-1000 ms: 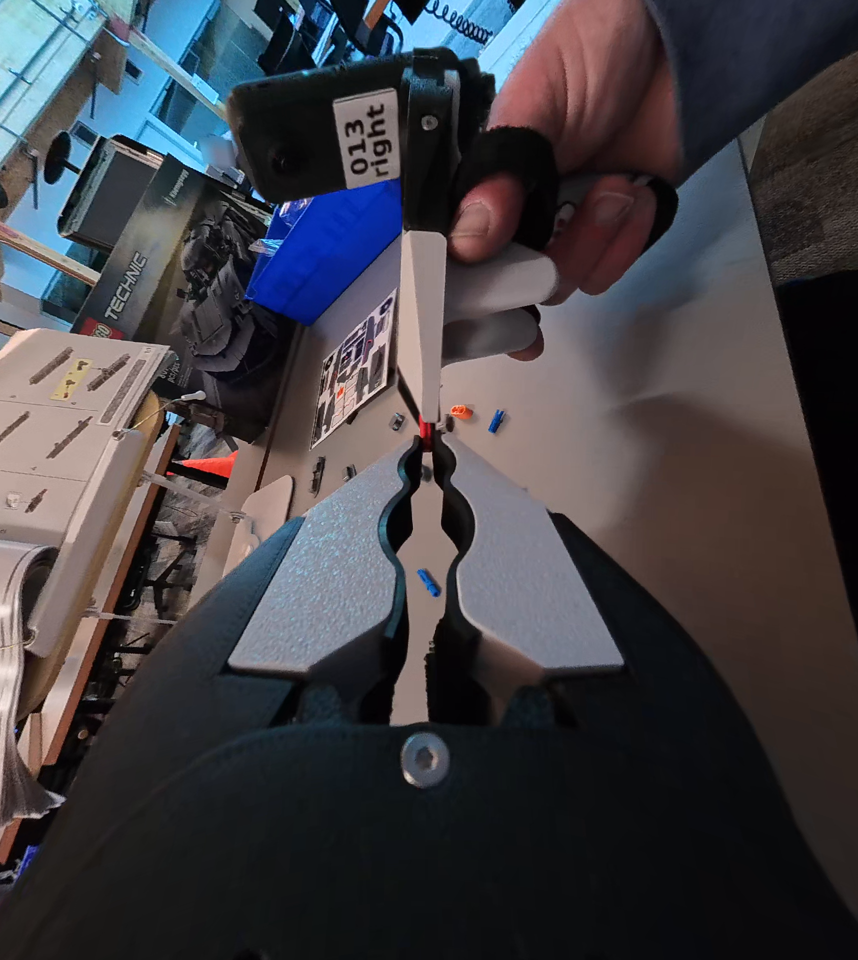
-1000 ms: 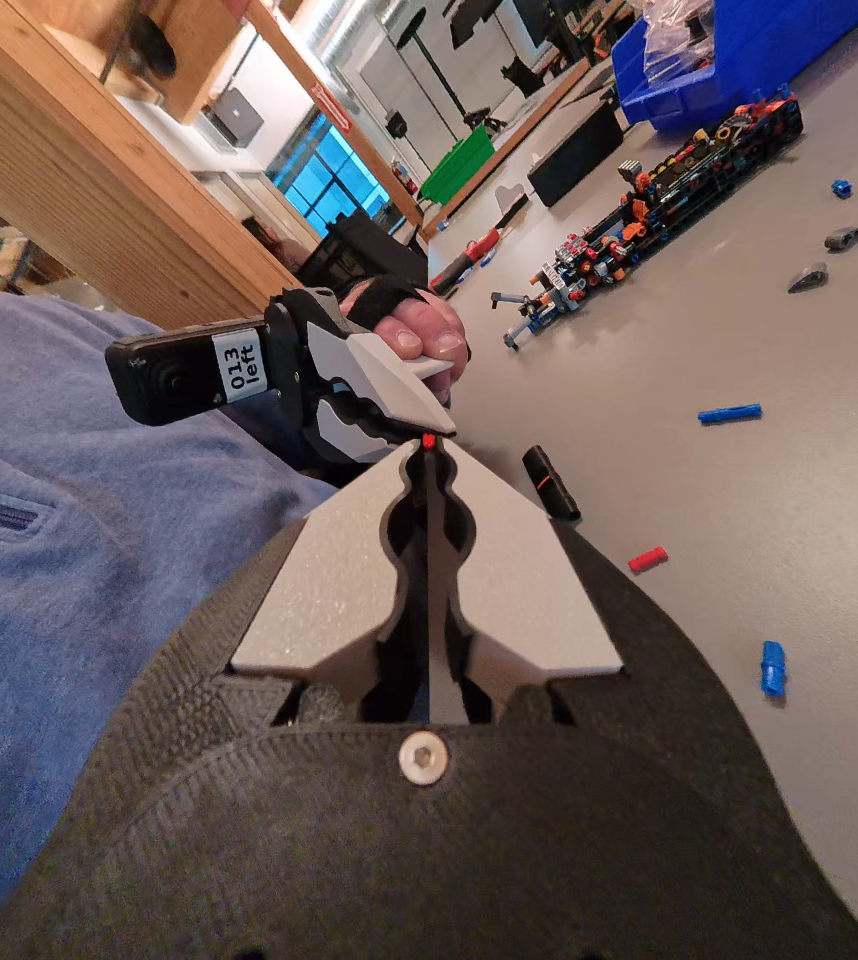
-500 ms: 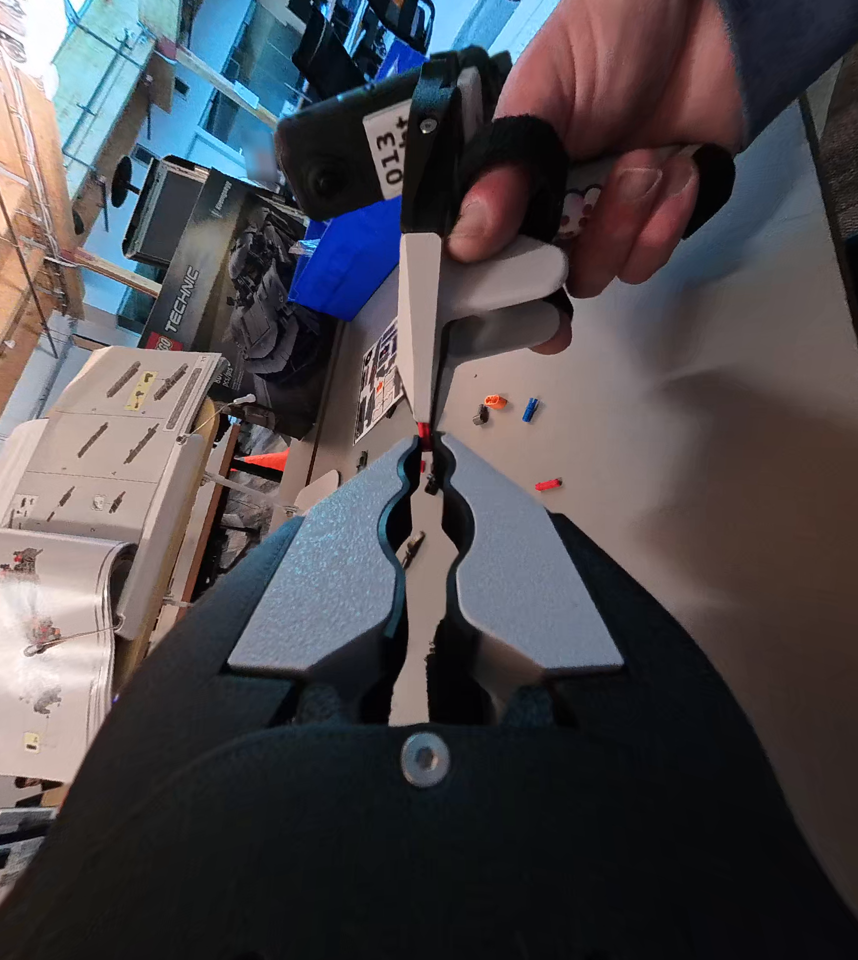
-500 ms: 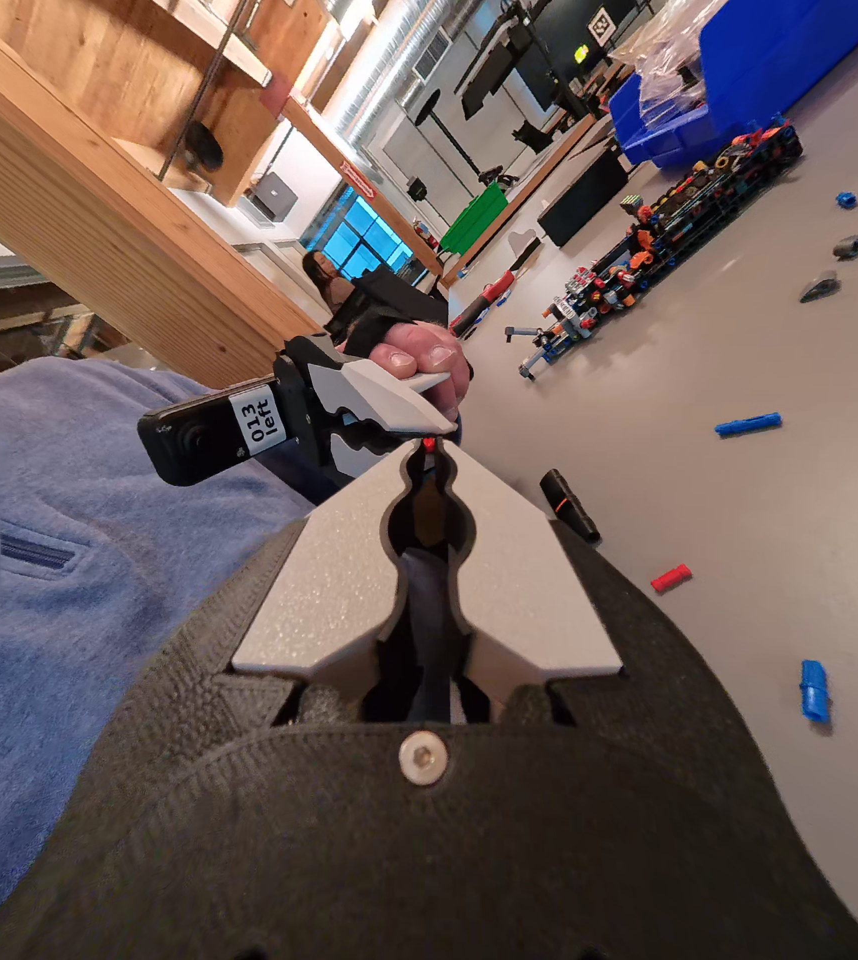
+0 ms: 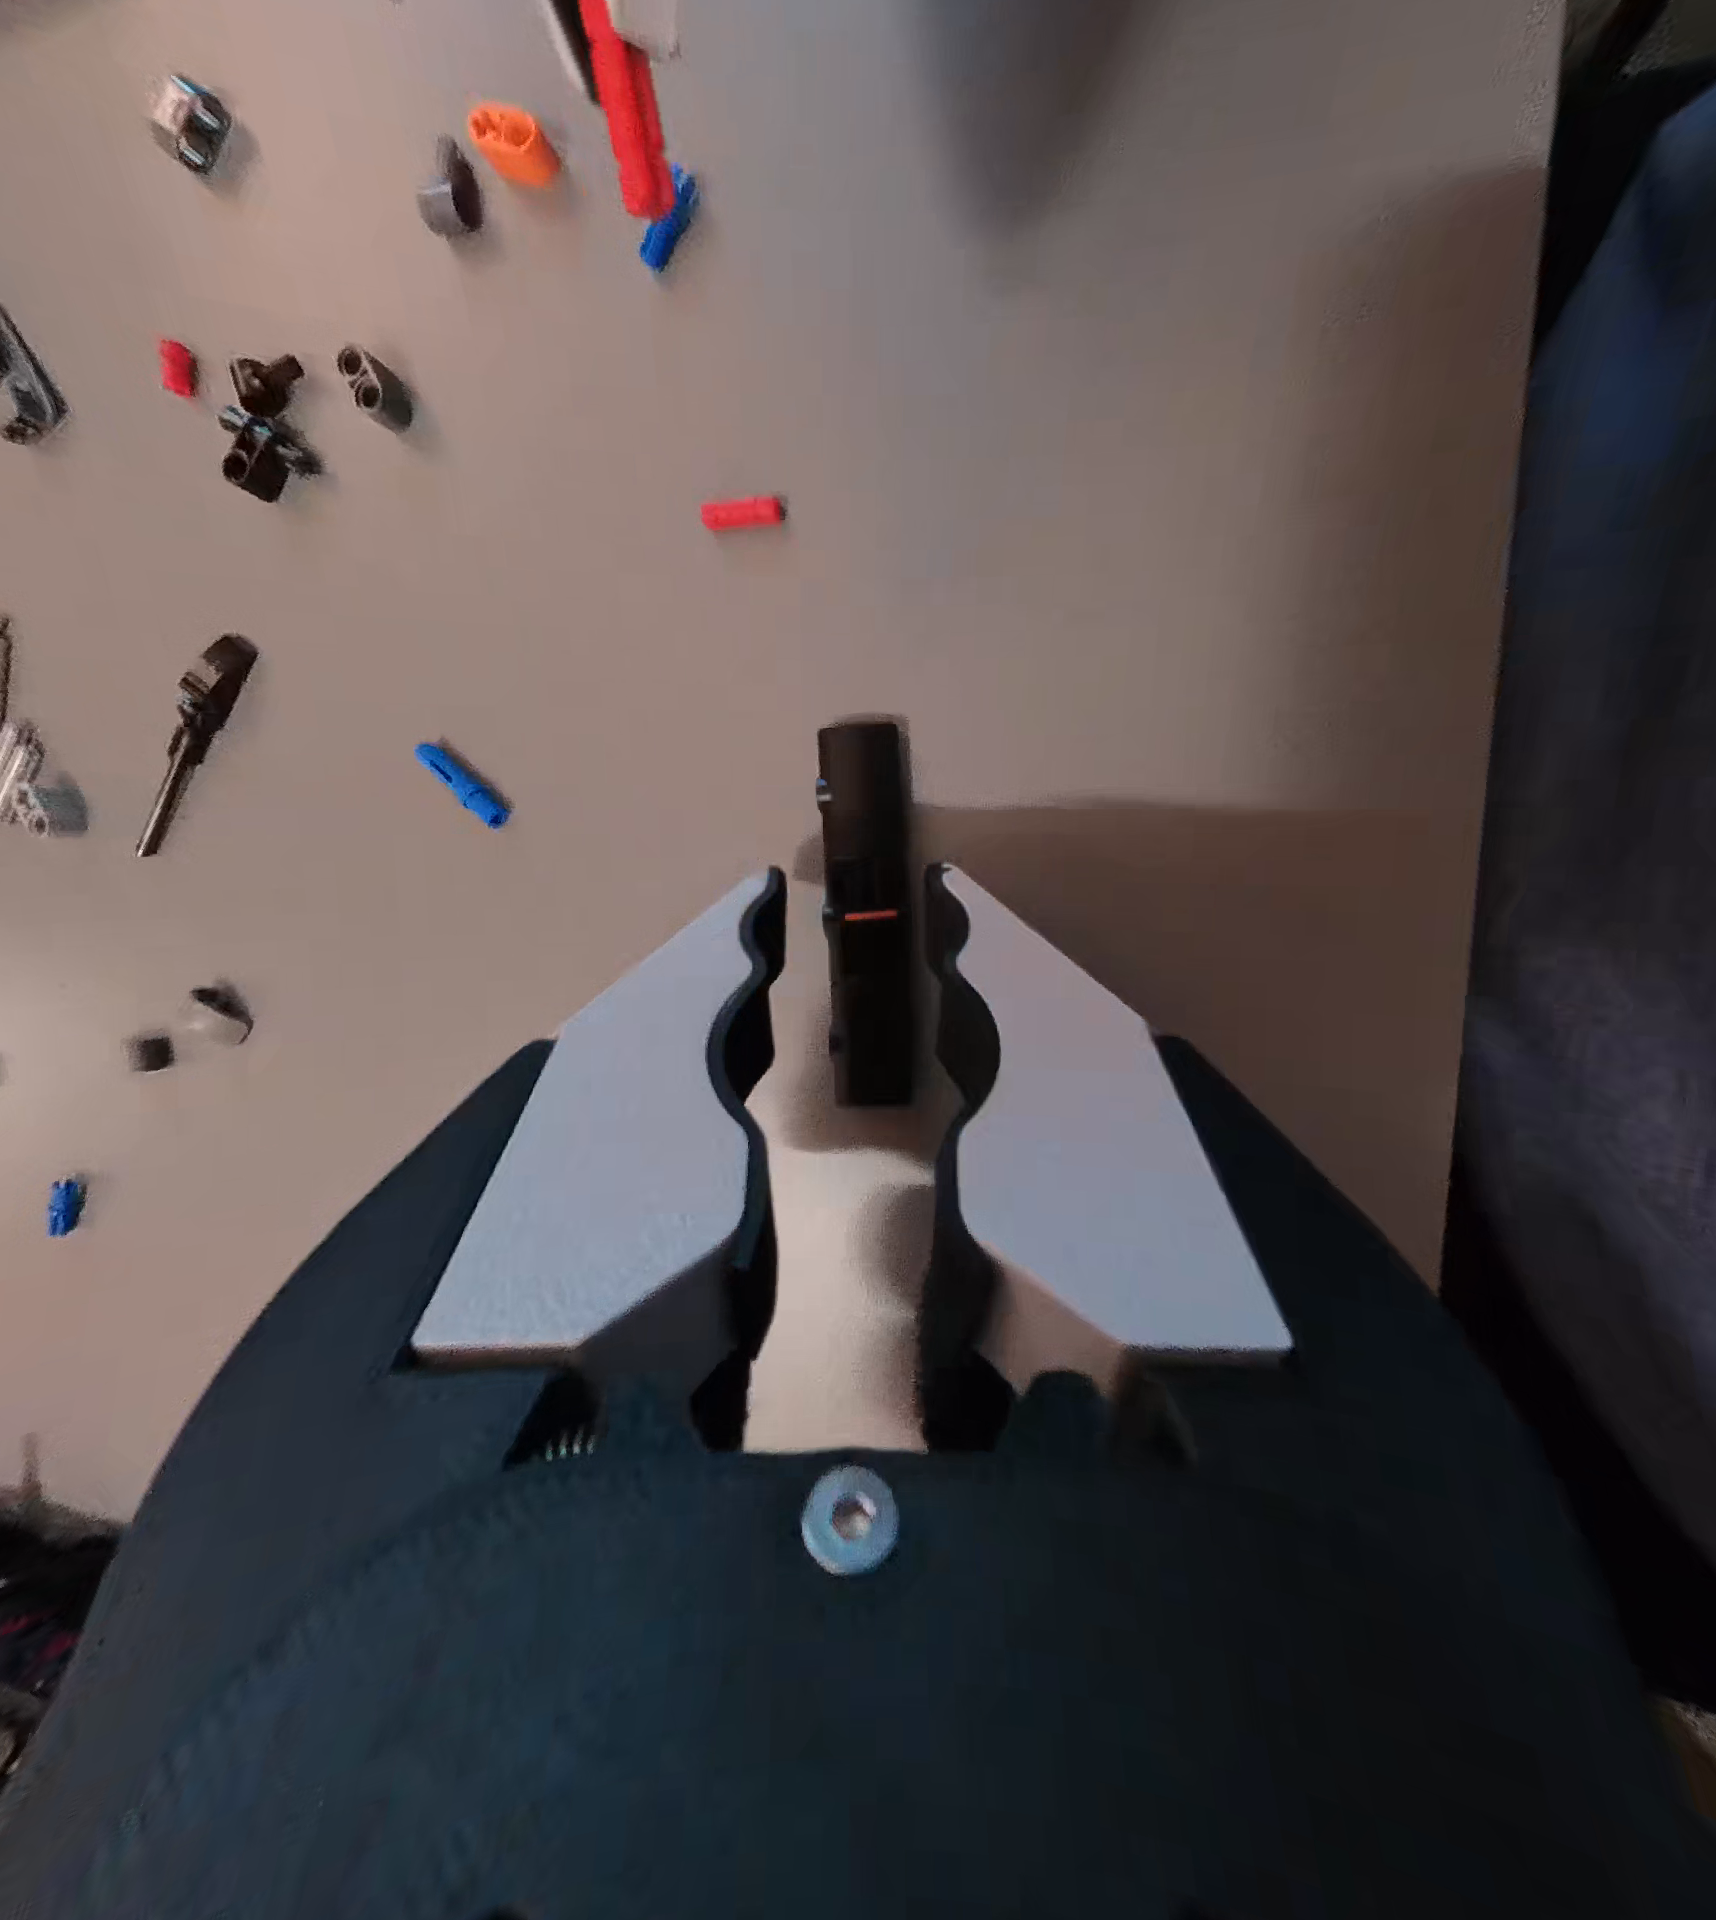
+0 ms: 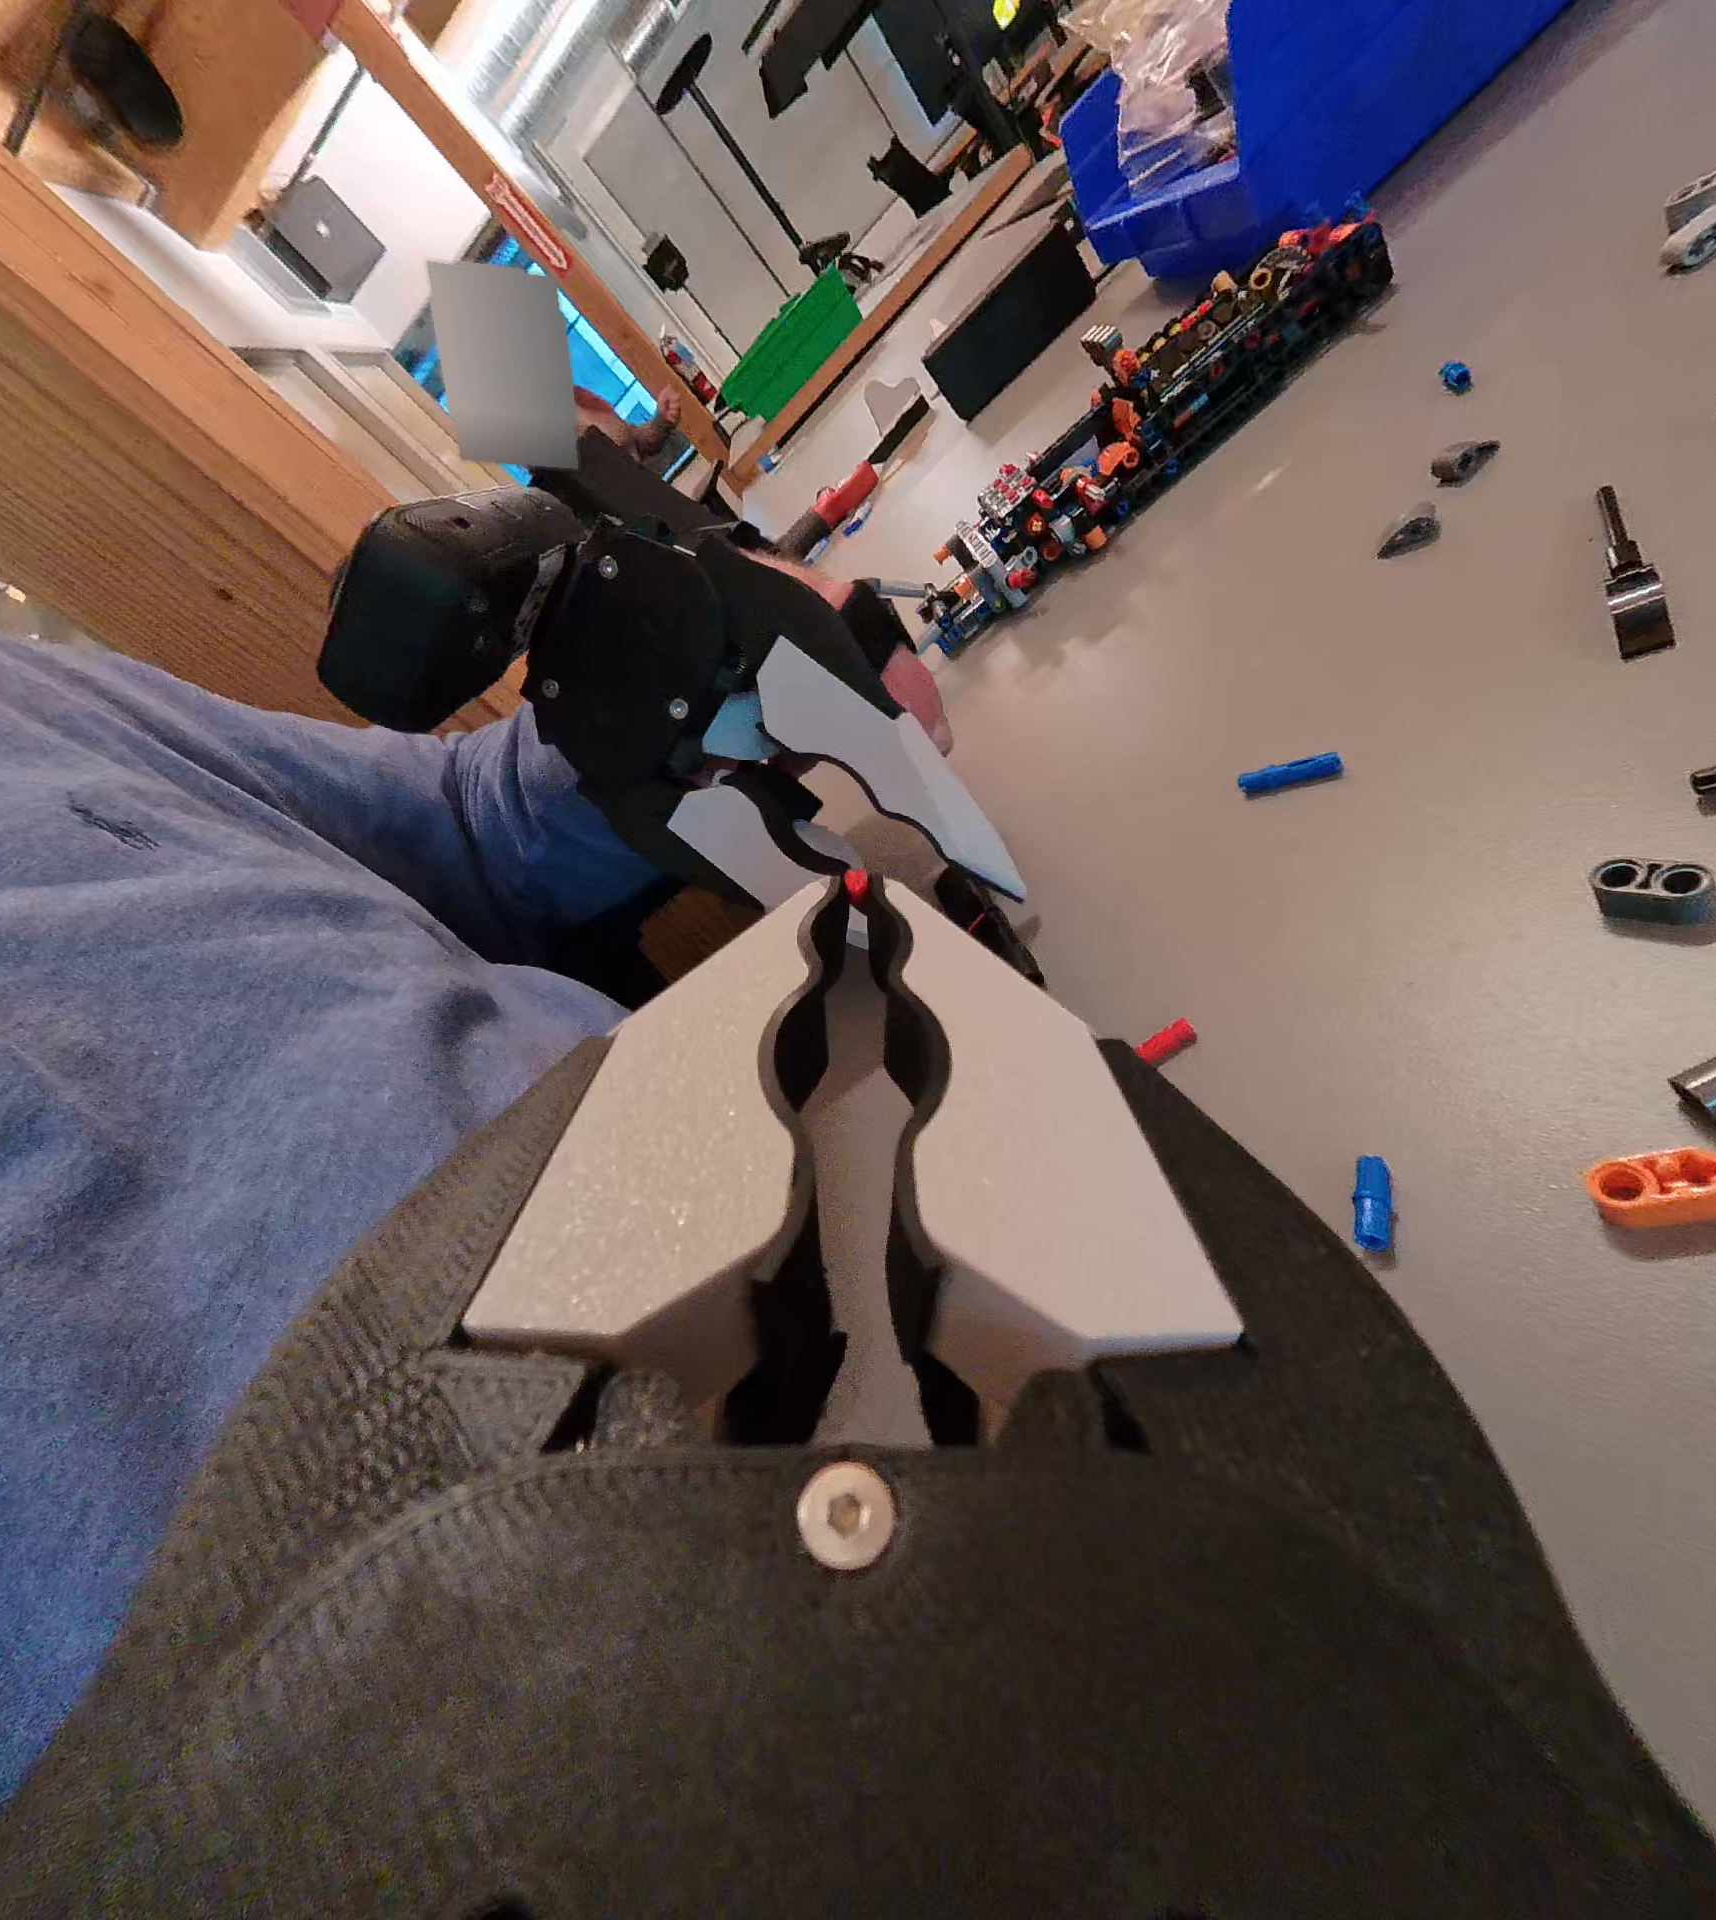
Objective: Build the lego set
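In the left wrist view my left gripper (image 5: 856, 878) is open and points down at the grey table (image 5: 1145, 520). Its jaws stand on either side of a black beam (image 5: 864, 831) with a thin orange line, which lies on the table. My right gripper (image 6: 856, 891) is shut on a small red piece (image 6: 856, 885). That red piece (image 5: 630, 125) shows long and thin at the top of the left wrist view. In the right wrist view the left gripper's fingers (image 6: 885, 769) hover over the black beam (image 6: 989, 930), just beyond my right fingertips.
Loose pieces lie across the table: a red pin (image 5: 742, 512), a blue pin (image 5: 464, 784), an orange link (image 6: 1664, 1184), several grey and black connectors. A part-built model (image 6: 1197, 353) and a blue bin (image 6: 1301, 125) stand farther off. The person's blue sleeve (image 6: 158, 935) is at the left. Spacing between my two grippers at the tips: around 11 cm. About 7 cm separates my left fingertips from the red pin (image 5: 742, 512).
My left gripper has let go of the red piece, swung down to the table and opened around the black beam. My right gripper still holds the red piece.
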`<action>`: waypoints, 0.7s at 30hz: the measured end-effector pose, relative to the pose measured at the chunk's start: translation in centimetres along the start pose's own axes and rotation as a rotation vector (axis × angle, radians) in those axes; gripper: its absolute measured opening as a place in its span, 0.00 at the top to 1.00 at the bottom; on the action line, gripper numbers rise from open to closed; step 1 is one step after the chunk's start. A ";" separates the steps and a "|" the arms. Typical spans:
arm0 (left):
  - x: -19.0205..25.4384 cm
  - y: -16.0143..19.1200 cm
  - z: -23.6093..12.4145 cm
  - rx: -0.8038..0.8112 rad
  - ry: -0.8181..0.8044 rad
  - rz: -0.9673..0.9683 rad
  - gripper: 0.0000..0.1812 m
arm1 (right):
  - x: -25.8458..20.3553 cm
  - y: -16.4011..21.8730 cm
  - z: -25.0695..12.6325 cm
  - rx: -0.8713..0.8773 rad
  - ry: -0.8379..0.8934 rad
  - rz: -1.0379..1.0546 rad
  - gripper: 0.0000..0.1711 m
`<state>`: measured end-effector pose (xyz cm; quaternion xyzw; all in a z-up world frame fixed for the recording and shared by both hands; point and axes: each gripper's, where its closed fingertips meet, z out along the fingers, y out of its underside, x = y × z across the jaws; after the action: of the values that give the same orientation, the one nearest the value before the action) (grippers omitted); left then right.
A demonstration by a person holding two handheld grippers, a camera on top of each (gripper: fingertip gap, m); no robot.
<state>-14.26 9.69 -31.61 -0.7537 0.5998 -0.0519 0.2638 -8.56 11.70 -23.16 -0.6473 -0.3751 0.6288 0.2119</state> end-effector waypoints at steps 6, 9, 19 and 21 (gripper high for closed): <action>0.1 -0.3 0.4 0.017 0.054 -0.024 0.93 | 0.5 0.2 -0.2 -0.010 0.025 -0.012 0.99; -0.4 -0.3 0.4 0.049 0.009 -0.015 0.93 | 0.8 0.7 -0.1 -0.045 0.068 -0.063 0.99; -0.2 -5.0 -4.0 0.516 0.087 -0.187 0.93 | -0.6 0.9 0.9 -0.158 0.221 -0.449 0.99; 0.0 -5.2 -4.1 0.548 0.094 -0.193 0.93 | -1.0 1.3 1.2 -0.188 0.220 -0.492 0.99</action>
<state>-11.31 9.09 -25.70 -0.7047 0.5006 -0.2717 0.4232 -9.39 9.83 -23.62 -0.6179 -0.5523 0.4470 0.3367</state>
